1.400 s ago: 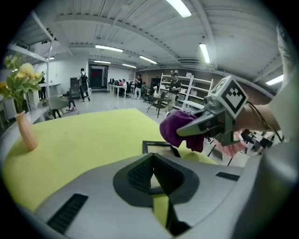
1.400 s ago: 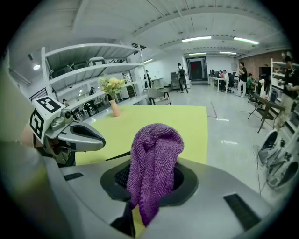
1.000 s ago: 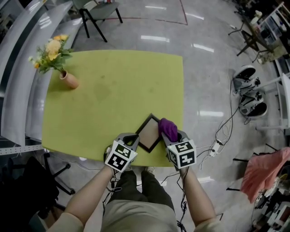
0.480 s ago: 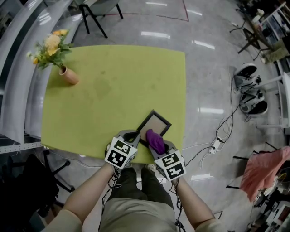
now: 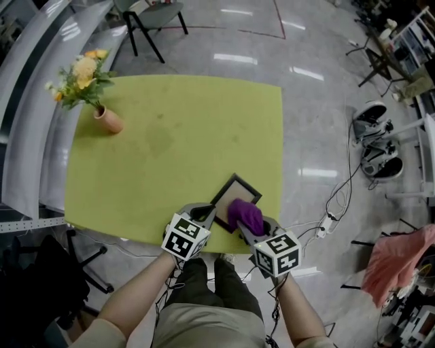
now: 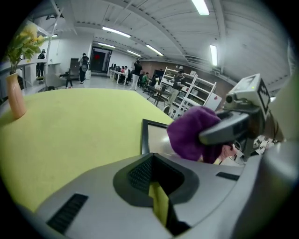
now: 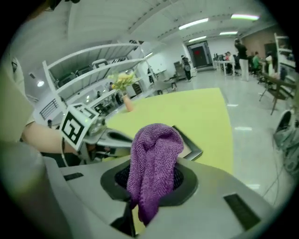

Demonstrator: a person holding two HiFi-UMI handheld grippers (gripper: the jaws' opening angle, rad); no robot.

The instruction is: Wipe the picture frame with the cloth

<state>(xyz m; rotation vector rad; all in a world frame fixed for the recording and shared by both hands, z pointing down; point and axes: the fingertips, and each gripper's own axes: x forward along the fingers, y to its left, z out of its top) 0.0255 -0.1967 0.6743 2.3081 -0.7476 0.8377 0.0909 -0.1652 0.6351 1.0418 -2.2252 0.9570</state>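
A dark-edged picture frame (image 5: 236,191) lies flat near the front edge of the green table (image 5: 170,149). My left gripper (image 5: 209,213) sits at the frame's near left corner; its jaws look shut on the picture frame (image 6: 155,136), whose near edge is hidden behind the gripper body. My right gripper (image 5: 249,224) is shut on a purple cloth (image 5: 245,213), bunched and pressed on the frame's near right part. In the right gripper view the cloth (image 7: 154,158) bulges out of the jaws, with the frame (image 7: 189,148) just beyond it. From the left gripper view, the cloth (image 6: 192,132) rests on the glass.
A clay vase with yellow flowers (image 5: 107,121) stands at the table's far left corner. A chair (image 5: 149,17) is beyond the table. Cables and a plug strip (image 5: 331,212) lie on the floor to the right, and a red cloth (image 5: 397,257) lies further right.
The right gripper slid the cloth from the frame's right corner across the glass toward the near edge, then a little right. The left gripper stayed at the frame's corner.
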